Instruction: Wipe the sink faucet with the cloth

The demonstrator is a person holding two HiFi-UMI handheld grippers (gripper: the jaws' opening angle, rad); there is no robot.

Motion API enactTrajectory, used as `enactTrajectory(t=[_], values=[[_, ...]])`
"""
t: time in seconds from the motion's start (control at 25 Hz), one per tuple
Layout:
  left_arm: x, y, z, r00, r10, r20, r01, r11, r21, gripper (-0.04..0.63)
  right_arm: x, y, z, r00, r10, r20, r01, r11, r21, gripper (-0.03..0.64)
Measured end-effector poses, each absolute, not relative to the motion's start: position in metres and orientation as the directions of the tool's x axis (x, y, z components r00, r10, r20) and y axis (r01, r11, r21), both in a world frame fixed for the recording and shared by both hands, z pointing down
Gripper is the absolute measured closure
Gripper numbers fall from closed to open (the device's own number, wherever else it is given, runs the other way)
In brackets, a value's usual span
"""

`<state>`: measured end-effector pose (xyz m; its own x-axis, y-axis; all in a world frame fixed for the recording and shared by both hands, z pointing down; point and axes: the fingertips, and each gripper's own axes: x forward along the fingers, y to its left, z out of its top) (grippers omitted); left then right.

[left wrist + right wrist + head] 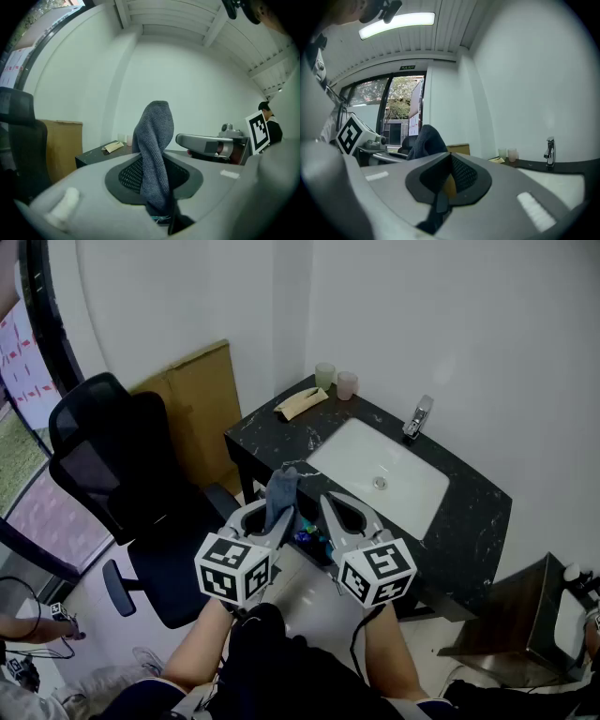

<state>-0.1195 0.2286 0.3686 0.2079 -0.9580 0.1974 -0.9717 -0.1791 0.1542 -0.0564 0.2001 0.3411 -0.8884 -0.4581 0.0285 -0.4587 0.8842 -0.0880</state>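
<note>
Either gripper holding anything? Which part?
Left gripper clamps the grey cloth by its bunched lower end, the rest standing up; right gripper is shut, empty.

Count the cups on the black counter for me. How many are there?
2. A pale green cup and a pinkish cup stand side by side at the counter's far corner, by the wall. No others show.

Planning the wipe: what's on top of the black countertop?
On the countertop: a faucet, two cups and a tan folded item. The held cloth hides part of its near edge.
</note>
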Motion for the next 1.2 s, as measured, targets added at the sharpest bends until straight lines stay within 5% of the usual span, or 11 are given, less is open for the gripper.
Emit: enactTrajectory(t=[1.2], values=[[-0.059, -0.006, 0.397, 0.606, -0.766, 0.213, -0.793, -0.564, 0.229, 0.502, 0.005, -0.011, 0.379, -0.626, -0.762, 0.168, -0.779, 0.619, -0.098, 0.611]])
